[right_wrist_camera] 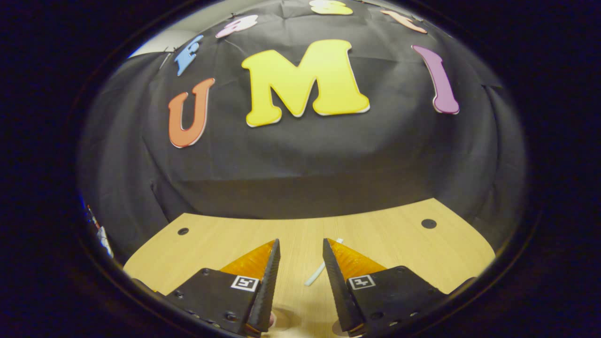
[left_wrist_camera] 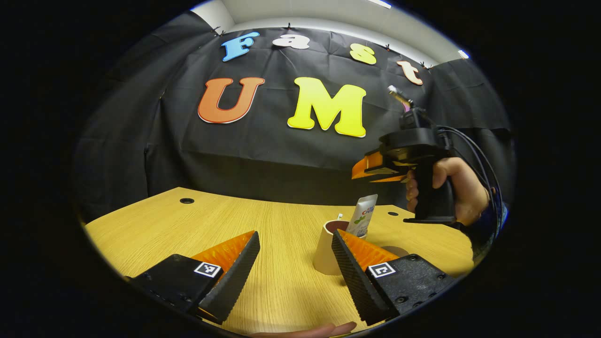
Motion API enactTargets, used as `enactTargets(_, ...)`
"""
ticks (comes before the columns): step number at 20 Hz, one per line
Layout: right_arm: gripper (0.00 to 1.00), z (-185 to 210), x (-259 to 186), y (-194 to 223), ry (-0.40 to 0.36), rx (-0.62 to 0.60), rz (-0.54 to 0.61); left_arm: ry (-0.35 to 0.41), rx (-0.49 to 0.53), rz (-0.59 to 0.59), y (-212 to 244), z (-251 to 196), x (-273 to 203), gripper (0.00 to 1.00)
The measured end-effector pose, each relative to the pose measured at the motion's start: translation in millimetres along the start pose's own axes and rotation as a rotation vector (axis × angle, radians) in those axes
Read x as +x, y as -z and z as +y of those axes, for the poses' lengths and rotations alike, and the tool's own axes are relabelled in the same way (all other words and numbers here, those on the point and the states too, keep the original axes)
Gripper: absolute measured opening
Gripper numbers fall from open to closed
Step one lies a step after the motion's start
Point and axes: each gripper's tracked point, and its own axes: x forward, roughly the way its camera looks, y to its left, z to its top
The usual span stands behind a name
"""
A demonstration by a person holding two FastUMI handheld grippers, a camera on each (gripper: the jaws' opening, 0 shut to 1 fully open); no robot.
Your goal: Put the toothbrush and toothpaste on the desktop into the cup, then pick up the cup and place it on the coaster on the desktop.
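In the left gripper view a beige cup (left_wrist_camera: 325, 249) stands on the wooden desk (left_wrist_camera: 281, 220), partly behind my left gripper's right finger. A white toothpaste tube (left_wrist_camera: 364, 215) stands tilted in the cup, and a small white toothbrush tip (left_wrist_camera: 339, 216) pokes above the rim. My left gripper (left_wrist_camera: 295, 233) is open, just left of the cup. A hand holds my right gripper (left_wrist_camera: 359, 171) in the air above and right of the cup. In the right gripper view that gripper (right_wrist_camera: 301, 240) is open, with a thin white stick (right_wrist_camera: 319, 272) beyond the gap between its fingers.
A round brownish coaster (left_wrist_camera: 394, 250) lies just right of the cup, partly behind my left gripper's right finger. Cable holes (left_wrist_camera: 187, 200) (right_wrist_camera: 428, 223) sit near the desk's back edge. The black cloth wall stands close behind the desk.
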Motion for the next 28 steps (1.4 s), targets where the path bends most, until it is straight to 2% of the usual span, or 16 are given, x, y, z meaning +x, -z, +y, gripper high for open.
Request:
enactTargets(6, 0.55, -23.6, 75.7, 38.0, 0.097, 0.038, 0.266, 0.02, -0.023, 0.001, -1.0, -2.6, -0.7, 0.98)
enactTargets(7, 0.59, -29.4, 88.1, 50.2, 0.119, 0.055, 0.328, 0.025, -0.029, 0.001, -1.4, -2.8, -0.8, 0.98)
enactTargets(8, 0.55, -33.6, 100.2, 59.8, 0.134, 0.076, 0.381, 0.027, -0.038, 0.003, -0.1, -3.1, -1.0, 0.98)
enactTargets(10, 0.55, -42.1, 117.5, 76.6, 0.165, 0.087, 0.48, 0.028, -0.062, 0.01, 1.3, -2.5, -0.5, 0.98)
enactTargets(12, 0.48, -37.6, 129.5, 83.1, 0.178, 0.093, 0.54, 0.029, -0.093, 0.025, 4.0, -2.4, -1.0, 0.98)
enactTargets(17, 0.51, -38.9, 146.0, 94.0, 0.234, 0.096, 0.644, 0.013, -0.111, 0.048, 8.0, 2.6, -3.3, 0.98)
enactTargets(18, 0.4, -35.7, 147.0, 99.0, 0.24, 0.106, 0.677, 0.011, -0.104, 0.045, 7.5, 2.3, -1.4, 0.98)
enactTargets(19, 0.38, -37.5, 148.4, 104.3, 0.238, 0.116, 0.701, 0.01, -0.097, 0.043, 6.4, 1.1, -1.1, 0.98)
enactTargets(22, 0.4, -41.0, 152.3, 104.9, 0.261, 0.132, 0.744, 0.003, -0.087, 0.043, 7.4, 2.6, -1.9, 0.98)
enactTargets(23, 0.37, -40.1, 150.3, 106.8, 0.26, 0.147, 0.767, 0.001, -0.085, 0.041, 7.0, 3.7, -2.6, 0.98)
enactTargets(24, 0.25, -41.6, 152.1, 105.8, 0.257, 0.148, 0.76, -0.001, -0.086, 0.037, 6.2, 3.9, -2.4, 0.98)
enactTargets(25, 0.23, -42.5, 152.5, 109.5, 0.248, 0.149, 0.782, -0.002, -0.086, 0.036, 6.5, 4.0, -2.3, 0.98)
enactTargets(26, 0.13, -42.9, 149.9, 101.6, 0.24, 0.145, 0.777, -0.005, -0.085, 0.036, 6.3, 4.8, -2.3, 0.97)
enactTargets(27, 0.13, -41.0, 148.8, 98.8, 0.223, 0.143, 0.782, -0.008, -0.082, 0.033, 5.5, 5.4, -2.4, 0.98)
enactTargets(28, 0.09, -41.1, 150.5, 96.8, 0.21, 0.143, 0.774, -0.011, -0.078, 0.031, 5.0, 5.5, -2.9, 0.97)
